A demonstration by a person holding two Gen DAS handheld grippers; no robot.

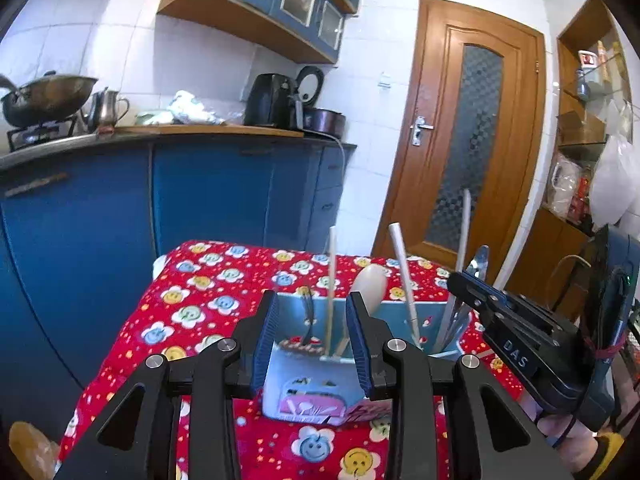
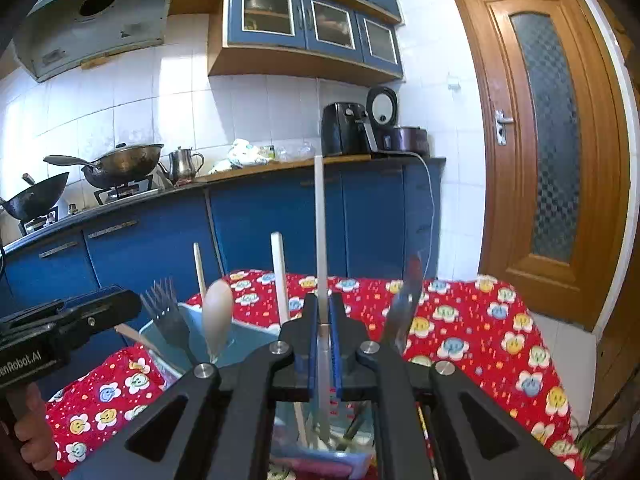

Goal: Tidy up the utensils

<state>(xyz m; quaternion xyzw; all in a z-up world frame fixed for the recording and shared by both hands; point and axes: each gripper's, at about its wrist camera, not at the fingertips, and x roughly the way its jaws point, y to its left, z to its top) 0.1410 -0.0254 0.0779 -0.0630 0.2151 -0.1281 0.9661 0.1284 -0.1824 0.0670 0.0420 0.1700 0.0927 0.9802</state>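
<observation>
A light-blue utensil holder (image 1: 304,392) stands on the red flowered tablecloth (image 1: 216,280). My left gripper (image 1: 312,302) is shut on its near end, one blue pad on each side wall. In the holder stand a thin wooden chopstick (image 1: 331,272), a beige spoon (image 1: 370,284), a white handle (image 1: 403,272) and metal cutlery (image 1: 454,326). My right gripper (image 2: 323,302) is shut on a long white stick (image 2: 321,232), held upright with its lower end inside the holder (image 2: 248,332). Forks (image 2: 168,312) and a metal blade (image 2: 404,308) rise beside it. From the left wrist view the right gripper (image 1: 466,282) comes in from the right.
Blue kitchen cabinets (image 1: 200,200) run behind the table, with woks (image 2: 120,164), a kettle (image 2: 184,164) and a black air fryer (image 2: 344,128) on the counter. A wooden door (image 2: 548,140) stands at the right. A hand (image 2: 36,432) holds the left gripper (image 2: 128,306).
</observation>
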